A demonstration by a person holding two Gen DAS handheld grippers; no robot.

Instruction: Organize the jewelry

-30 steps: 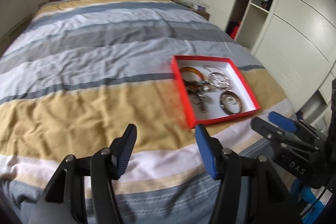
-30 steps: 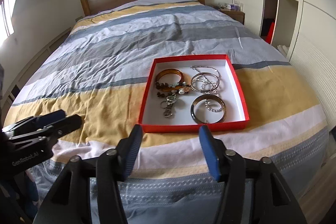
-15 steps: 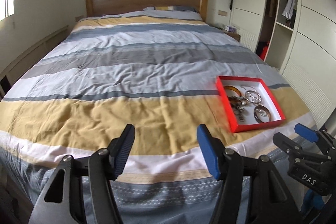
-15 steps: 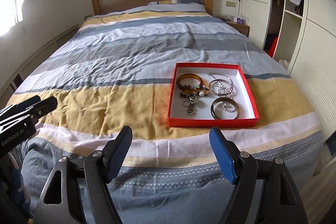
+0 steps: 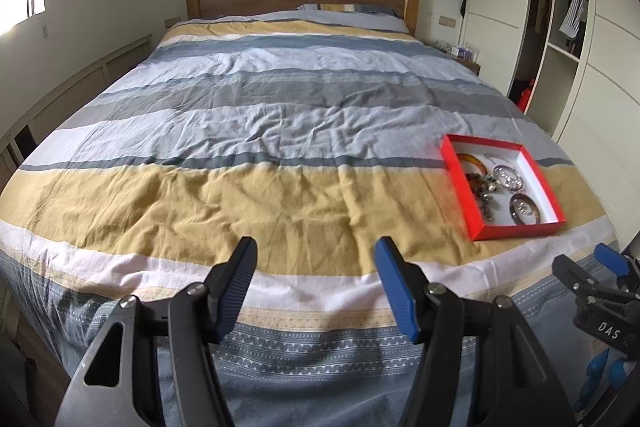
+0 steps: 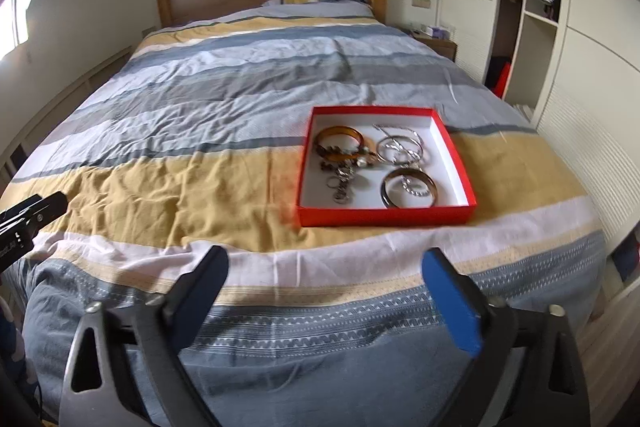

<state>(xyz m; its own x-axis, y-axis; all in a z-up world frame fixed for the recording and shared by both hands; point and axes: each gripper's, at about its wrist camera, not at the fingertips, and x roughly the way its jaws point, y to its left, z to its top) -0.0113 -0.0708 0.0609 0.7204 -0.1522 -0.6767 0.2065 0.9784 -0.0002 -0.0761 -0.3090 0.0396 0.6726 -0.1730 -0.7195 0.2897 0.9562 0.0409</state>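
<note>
Both grippers have pulled back from the shallow red cardboard tray (image 6: 386, 217) of bangles (image 6: 408, 189) on the striped bed (image 6: 200, 131). The right gripper (image 6: 326, 293) has widened its jaws; the left gripper (image 5: 314, 285) is open, empty. All jewelry lies inside the tray.

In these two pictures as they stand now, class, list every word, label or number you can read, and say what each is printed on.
"DAS": white letters on the black body of the right gripper, seen from the left wrist view.
White lettering on the left gripper, at the right wrist view's edge: cut off, unreadable.
Boxes on the nightstand: print too small to read.
</note>
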